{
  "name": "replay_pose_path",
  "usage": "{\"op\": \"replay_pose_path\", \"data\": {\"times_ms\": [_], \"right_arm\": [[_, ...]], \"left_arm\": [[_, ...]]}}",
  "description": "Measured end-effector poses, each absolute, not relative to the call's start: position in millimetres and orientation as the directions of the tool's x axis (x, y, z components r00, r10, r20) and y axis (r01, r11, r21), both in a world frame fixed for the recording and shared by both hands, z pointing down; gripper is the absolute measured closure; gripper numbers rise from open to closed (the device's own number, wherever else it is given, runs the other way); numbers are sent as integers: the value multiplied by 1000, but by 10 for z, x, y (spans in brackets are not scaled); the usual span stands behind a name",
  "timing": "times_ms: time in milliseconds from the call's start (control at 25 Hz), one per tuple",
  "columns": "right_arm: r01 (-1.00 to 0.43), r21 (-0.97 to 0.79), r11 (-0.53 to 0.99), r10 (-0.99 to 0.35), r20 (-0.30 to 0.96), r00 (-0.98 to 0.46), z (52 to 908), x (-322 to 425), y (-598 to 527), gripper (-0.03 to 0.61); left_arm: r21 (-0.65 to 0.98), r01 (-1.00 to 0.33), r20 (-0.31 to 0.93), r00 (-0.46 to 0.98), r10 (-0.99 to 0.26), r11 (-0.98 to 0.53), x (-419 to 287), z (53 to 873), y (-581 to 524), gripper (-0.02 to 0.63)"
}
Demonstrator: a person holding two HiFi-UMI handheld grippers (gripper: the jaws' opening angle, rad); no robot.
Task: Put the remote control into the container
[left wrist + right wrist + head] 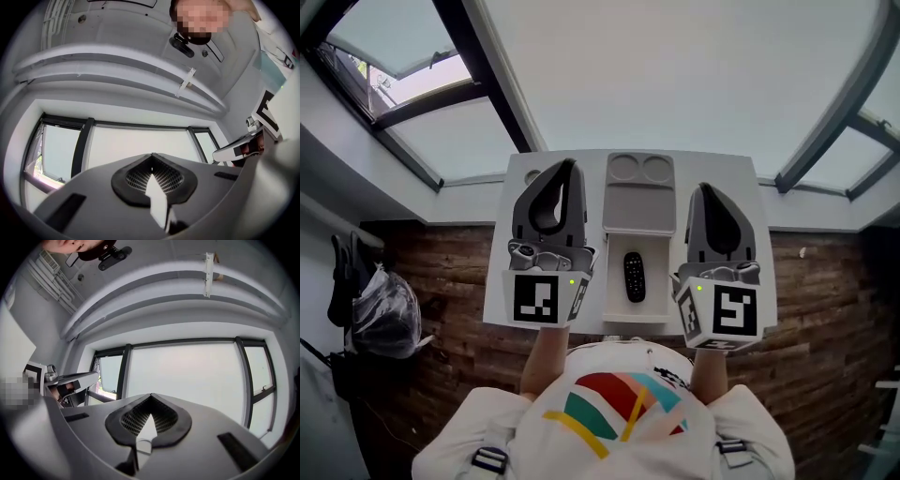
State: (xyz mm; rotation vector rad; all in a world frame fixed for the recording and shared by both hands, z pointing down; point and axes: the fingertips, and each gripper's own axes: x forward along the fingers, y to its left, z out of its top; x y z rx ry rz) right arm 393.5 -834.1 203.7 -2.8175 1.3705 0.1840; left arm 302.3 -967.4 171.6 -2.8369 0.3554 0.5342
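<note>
Black oblong remote control (634,277) lies inside the white compartmented plastic container (661,284). Task apparently complete, hence left gripper (567,171) and right gripper (705,191) clenched, empty, upright either side.

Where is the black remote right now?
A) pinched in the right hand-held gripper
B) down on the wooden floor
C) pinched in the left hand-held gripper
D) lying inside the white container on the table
D: the head view shows the remote control lying flat in the open compartment of the container.
</note>
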Motion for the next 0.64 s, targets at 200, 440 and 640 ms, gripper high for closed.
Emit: {"op": "replay_pose_path", "data": {"times_ms": [200,440,640], "right_arm": [[-804,47,-592,-804,-107,585,2046,3855,-8442,578],[-816,45,-576,-816,-93,571,2079,3789,-8540,578],[-811,33,-584,-809,-105,579,2055,3767,-8528,578]], "left_arm": [[-196,-298,-383,900,-207,-934,2936,1696,-9697,606],[-200,-316,-381,897,-223,-927,2856,1707,-9767,606],[-201,-322,-387,894,-227,-925,2822,1682,-9778,606]]}}
